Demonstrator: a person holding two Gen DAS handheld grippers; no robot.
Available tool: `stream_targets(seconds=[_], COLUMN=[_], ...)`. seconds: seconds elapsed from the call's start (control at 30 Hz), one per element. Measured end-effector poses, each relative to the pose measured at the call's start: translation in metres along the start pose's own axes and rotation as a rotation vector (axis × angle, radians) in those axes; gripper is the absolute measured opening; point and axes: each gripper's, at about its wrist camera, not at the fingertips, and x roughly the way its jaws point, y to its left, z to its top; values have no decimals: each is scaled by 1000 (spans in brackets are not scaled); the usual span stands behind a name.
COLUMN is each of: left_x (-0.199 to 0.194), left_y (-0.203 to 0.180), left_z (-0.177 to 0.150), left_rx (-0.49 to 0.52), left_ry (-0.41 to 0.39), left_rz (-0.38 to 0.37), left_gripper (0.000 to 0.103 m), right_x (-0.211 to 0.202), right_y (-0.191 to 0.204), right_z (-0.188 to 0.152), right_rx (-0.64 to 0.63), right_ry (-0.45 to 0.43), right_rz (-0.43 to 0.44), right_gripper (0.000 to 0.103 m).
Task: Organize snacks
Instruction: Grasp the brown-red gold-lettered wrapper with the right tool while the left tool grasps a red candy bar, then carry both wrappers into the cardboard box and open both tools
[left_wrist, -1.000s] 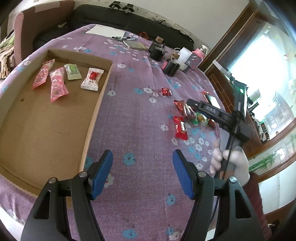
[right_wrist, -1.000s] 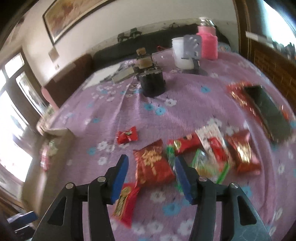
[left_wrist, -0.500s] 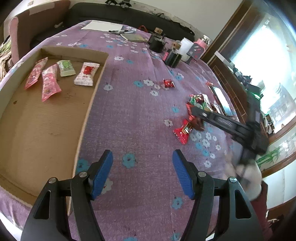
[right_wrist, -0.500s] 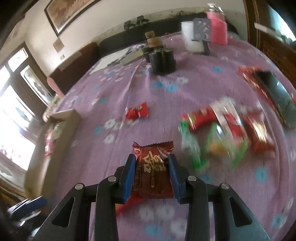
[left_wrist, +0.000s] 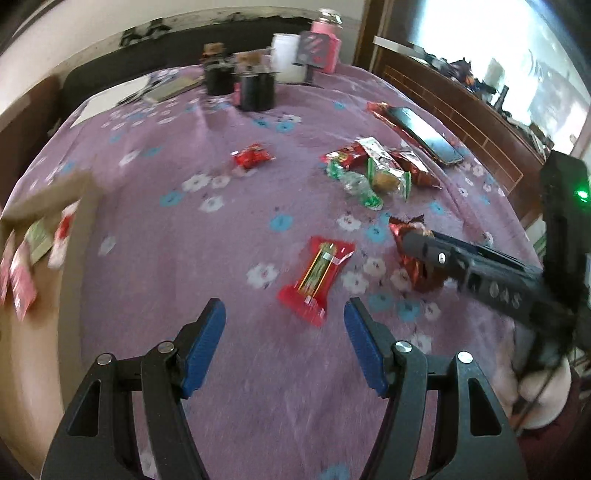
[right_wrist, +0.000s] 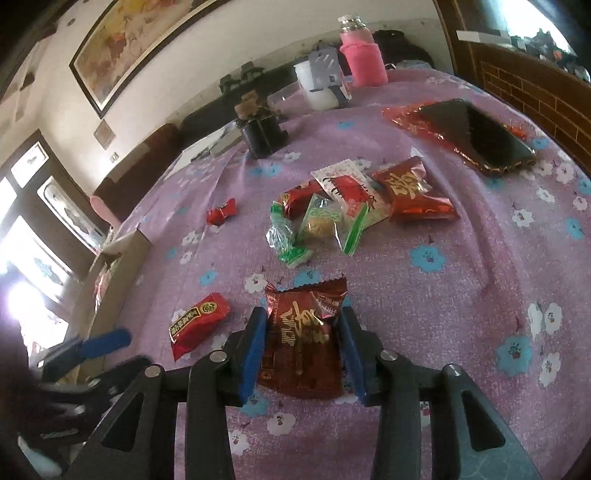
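Observation:
My right gripper (right_wrist: 303, 343) has a dark red snack packet (right_wrist: 304, 339) between its blue pads, which touch its sides while the jaws are opening slightly. In the left wrist view that gripper (left_wrist: 417, 251) hangs just above the purple cloth at the right, packet (left_wrist: 424, 277) in it. My left gripper (left_wrist: 284, 332) is open with nothing between its fingers, just short of a bright red snack packet (left_wrist: 317, 275) lying flat. A cardboard tray (left_wrist: 44, 195) at the far left holds several packets (left_wrist: 22, 280). Loose snacks (right_wrist: 332, 214) lie piled mid-table.
A small red candy (left_wrist: 253, 157) lies alone left of the pile. A phone (right_wrist: 476, 136) rests on a red wrapper at the right. Black holders (left_wrist: 255, 90), a white cup (right_wrist: 317, 85) and a pink bottle (right_wrist: 362, 59) stand at the far edge.
My right gripper closed on the dark red packet and drew it back from the pile. My left gripper swung right, away from the tray and towards the bright red packet.

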Motion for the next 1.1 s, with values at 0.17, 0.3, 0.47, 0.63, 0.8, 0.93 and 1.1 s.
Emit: stream_targets(seconds=[0.17, 0.3, 0.47, 0.63, 0.8, 0.93, 1.1], left_x=[23, 30, 25, 2, -35, -72, -114], left_y=[-13, -23, -24, -12, 14, 47, 113], left_z=[11, 11, 8, 2, -11, -31, -59], left_rx=[66, 131, 117, 41, -69, -149, -255], left_ry=[16, 4, 0, -36, -86, -144, -195], left_rz=[0, 22, 13, -43, -114, -111, 9], left_gripper=[66, 30, 19, 19, 19, 20, 20], right_x=[-1, -2, -2, -11, -13, -13, -10], right_y=[-2, -3, -2, 0, -3, -8, -1], right_z=[0, 0, 0, -1, 0, 0, 1], right_rx=[12, 13, 9, -2, 16, 37, 21], right_ry=[-1, -1, -1, -48, -60, -58, -22], right_rz=[16, 19, 21, 22, 15, 7, 12], right_gripper=[42, 43, 40, 38, 38, 38, 38])
